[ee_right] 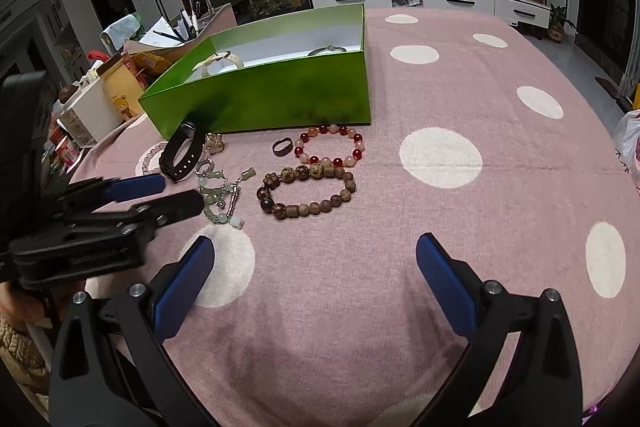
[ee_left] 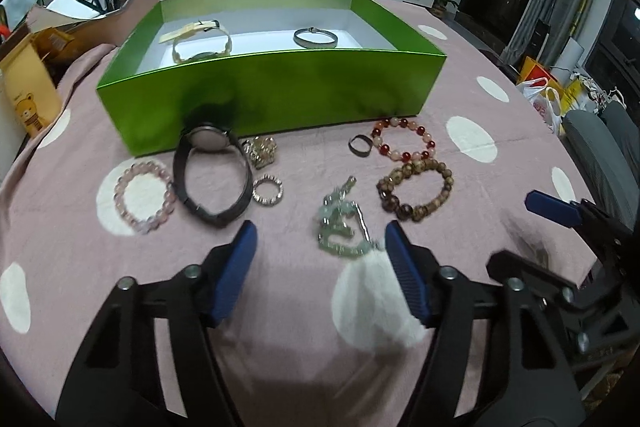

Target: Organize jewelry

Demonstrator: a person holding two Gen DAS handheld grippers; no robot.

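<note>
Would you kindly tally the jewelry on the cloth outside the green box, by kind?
Bead bracelets: 3 - pink bracelet, red bracelet, brown bracelet
Watch: 1
Rings: 2 - silver ring, dark ring
Gold cluster: 1
Jade charm chain: 1
Total: 8

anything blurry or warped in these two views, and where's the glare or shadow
Left wrist view: the green-silver bracelet near the left gripper looks motion-smeared; fisheye bows the green box front wall, which carries a dark smudgy reflection above the black watch. Right wrist view: sharper; table edge curves, corners go black, and the right gripper casts a soft shadow on the pink cloth.
</note>
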